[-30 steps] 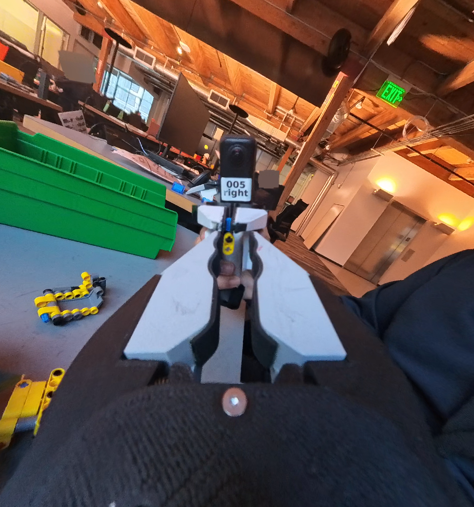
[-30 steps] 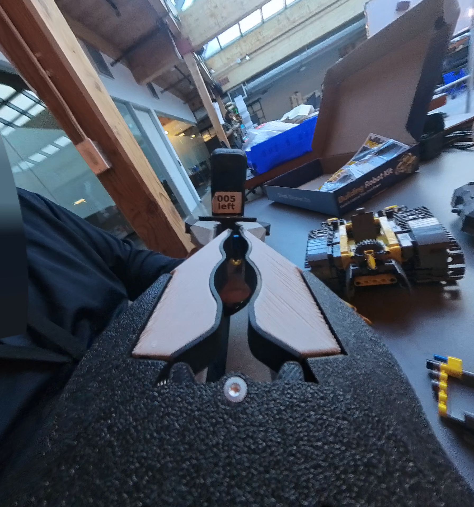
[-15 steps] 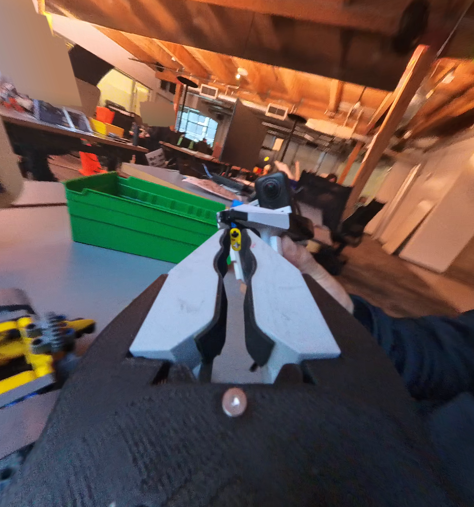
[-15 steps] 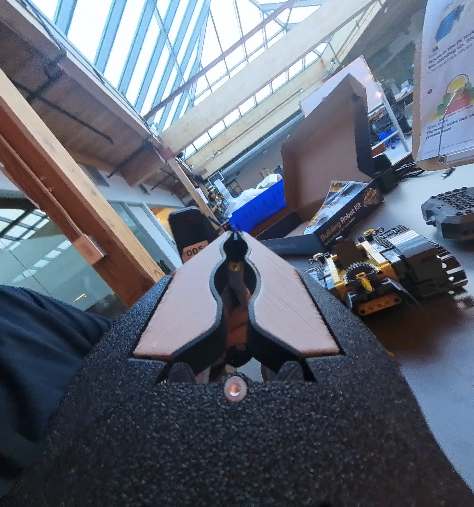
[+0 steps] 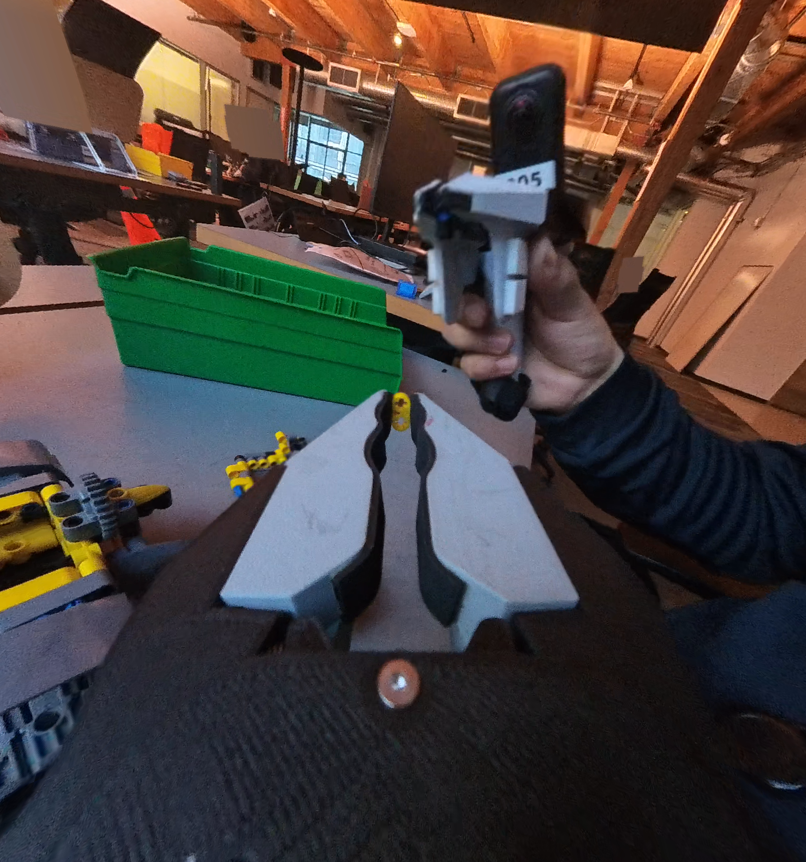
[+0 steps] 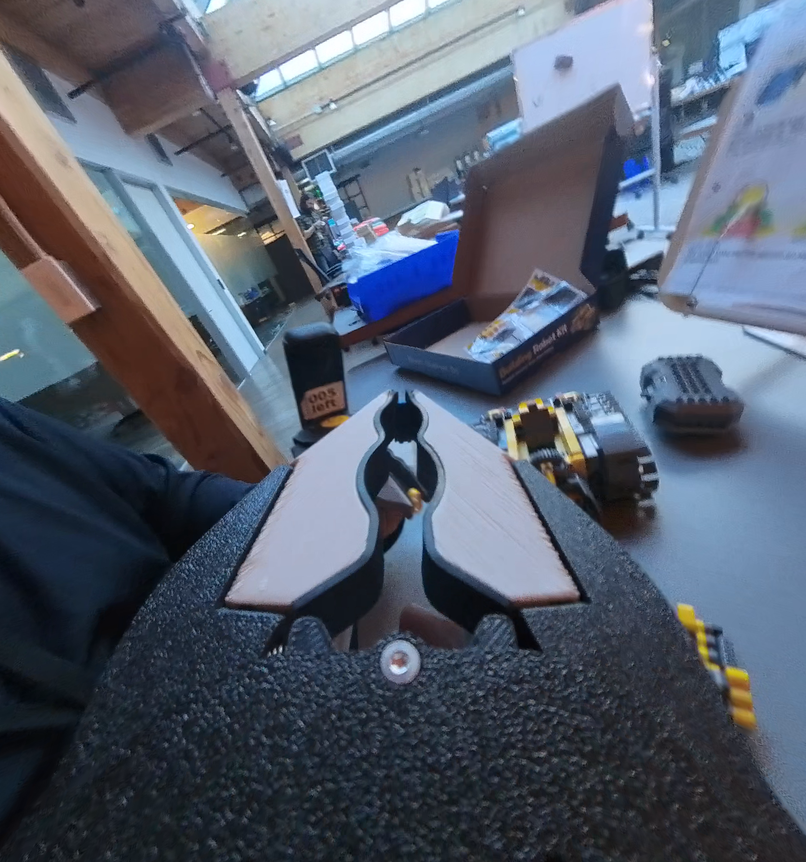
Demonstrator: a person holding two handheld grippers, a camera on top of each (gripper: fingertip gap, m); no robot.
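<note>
Tongs apart now, no longer tip to tip: left gripper (image 5: 398, 400) pinching yellow piece (image 5: 401, 412), right gripper (image 6: 402, 395) pinching blue pin (image 6: 400, 399).

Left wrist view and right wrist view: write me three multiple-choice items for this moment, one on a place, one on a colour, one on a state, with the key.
1. The green bin stands:
A) on the table, beyond the left gripper
B) on the floor
C) on a chair

2. The piece at the right gripper's tips is:
A) red
B) blue
C) white

3. The left gripper is:
A) wide open and empty
B) shut on a yellow piece
C) out of view

Key:
1 A, the green bin's base rests on the table past the tips.
2 B, a blue piece shows between the closed tips.
3 B, the tips pinch the yellow piece.
</note>
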